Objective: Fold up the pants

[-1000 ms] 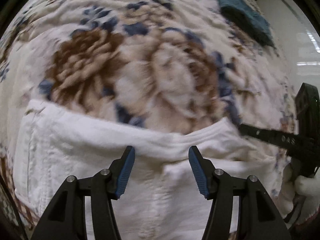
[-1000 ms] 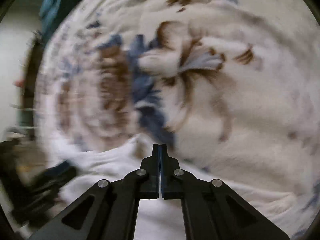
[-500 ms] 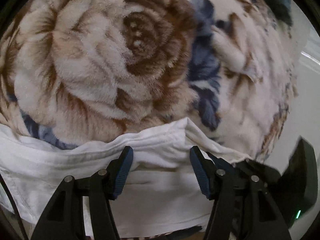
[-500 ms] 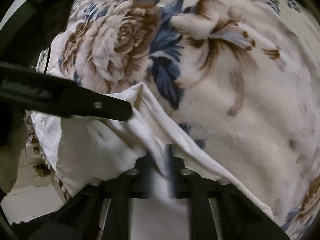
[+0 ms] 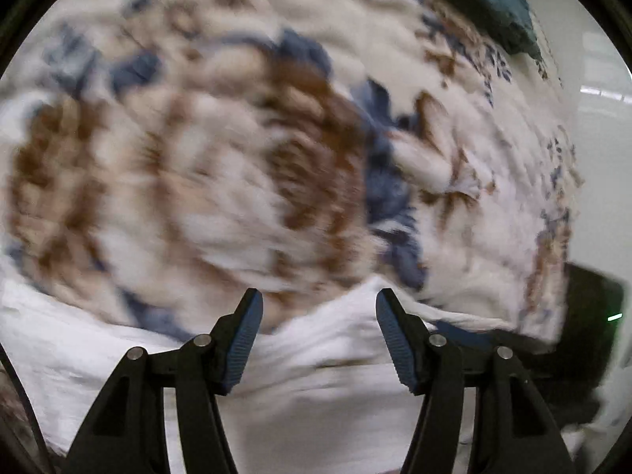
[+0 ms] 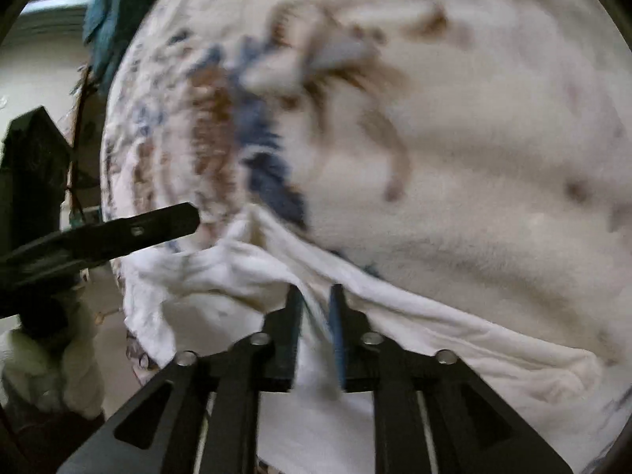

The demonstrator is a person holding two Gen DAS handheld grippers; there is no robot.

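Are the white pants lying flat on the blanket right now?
No. The pants are bunched, with a raised ridge at their edge against the blanket.

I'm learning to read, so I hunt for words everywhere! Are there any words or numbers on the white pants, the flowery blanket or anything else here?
None: no words, numbers or labels can be read.
White cotton pants: plain, no tag showing.
Fluffy cream blanket with brown and blue flowers: only the blurred pattern.
Dark teal cloth: no print.

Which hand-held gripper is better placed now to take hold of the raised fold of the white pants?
Right, probably. The right hand-held gripper has the raised fold of the white pants between its opening jaws. The left hand-held gripper is wide open above flatter cloth, pressing nothing.
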